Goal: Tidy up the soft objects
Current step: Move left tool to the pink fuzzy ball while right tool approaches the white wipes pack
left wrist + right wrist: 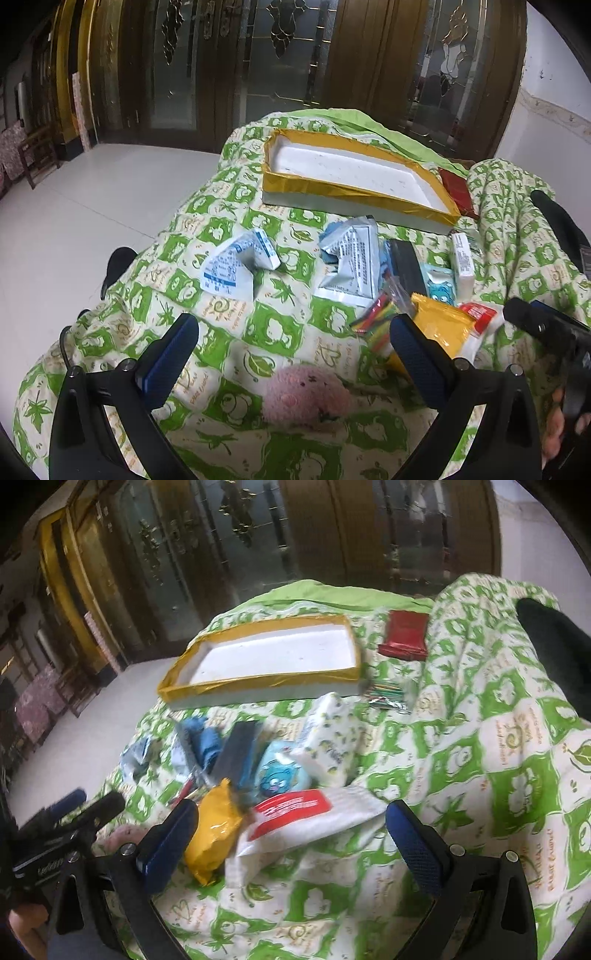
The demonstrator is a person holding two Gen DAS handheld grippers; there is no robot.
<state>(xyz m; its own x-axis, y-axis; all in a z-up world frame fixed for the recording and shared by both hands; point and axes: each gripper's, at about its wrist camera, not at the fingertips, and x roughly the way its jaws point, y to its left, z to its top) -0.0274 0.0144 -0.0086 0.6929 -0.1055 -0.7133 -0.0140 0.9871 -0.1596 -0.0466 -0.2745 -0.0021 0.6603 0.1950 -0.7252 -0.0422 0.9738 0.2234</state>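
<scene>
Both tongs, left tongs (293, 332) and right tongs (291, 818), gape empty; the light, squashy pink plush toy (306, 397) suits a mid-body pinch.

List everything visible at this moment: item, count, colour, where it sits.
Tray: 1, gold rim, white inside, far end of quilt, nothing in it.
Quilt: 1, green and cream, under everything.
Crumpled packets: 2, white and blue, mid quilt.
Plush toy: 1, pink, nearest the left gripper.
Yellow pouch: 1, in the pile.
Red-and-white pack: 1, beside the pouch.
Red packet: 1, right of tray.
Left gripper: open.
Right gripper: open.
</scene>
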